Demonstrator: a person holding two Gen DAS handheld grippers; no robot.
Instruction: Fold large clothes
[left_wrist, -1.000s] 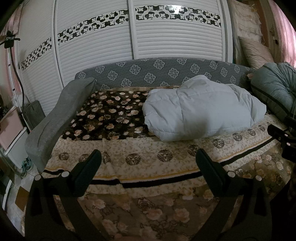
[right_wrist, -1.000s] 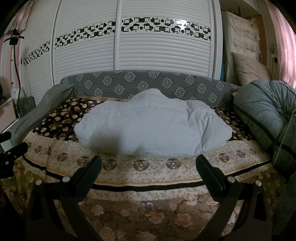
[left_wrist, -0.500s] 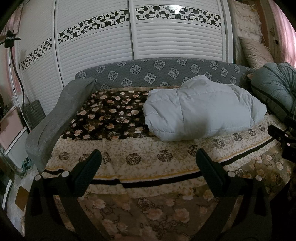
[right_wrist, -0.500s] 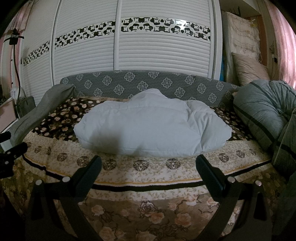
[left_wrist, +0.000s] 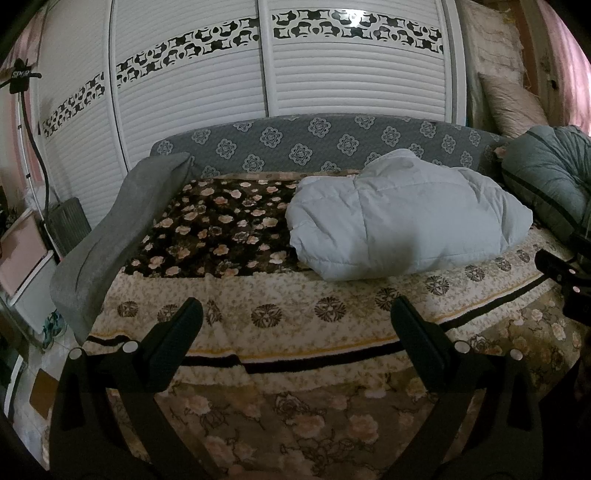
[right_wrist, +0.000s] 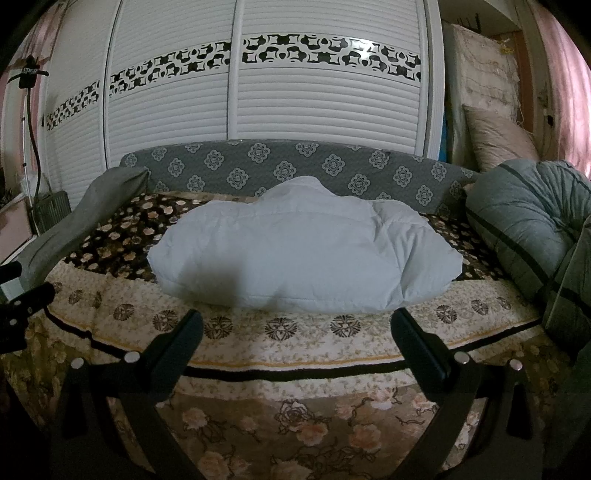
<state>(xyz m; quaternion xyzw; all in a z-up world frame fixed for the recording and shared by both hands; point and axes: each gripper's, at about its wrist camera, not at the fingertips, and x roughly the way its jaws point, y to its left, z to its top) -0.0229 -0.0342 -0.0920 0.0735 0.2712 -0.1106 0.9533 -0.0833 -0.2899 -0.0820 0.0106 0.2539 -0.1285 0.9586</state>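
A: Hovering over the near edge of the flower-patterned bed cover (left_wrist: 295, 321), the left gripper (left_wrist: 295, 325) is standing with both fingers spread wide and nothing between them.

B: And the right gripper (right_wrist: 295, 332) is doing the same, gaping wide and empty.

A: Where is the garment lying?

B: The puffy pale-blue quilted jacket (right_wrist: 303, 251) is sitting bunched in the centre of the right wrist frame, straight ahead of the right gripper and apart from it. In the left wrist frame it (left_wrist: 402, 218) is lying toward the centre right.

A: So its long axis is running left to right across both frames?

B: Yes, roughly parallel to the grey patterned headboard (right_wrist: 295, 166). The right gripper is looking nearer, I judge; the left is facing the jacket's left end.
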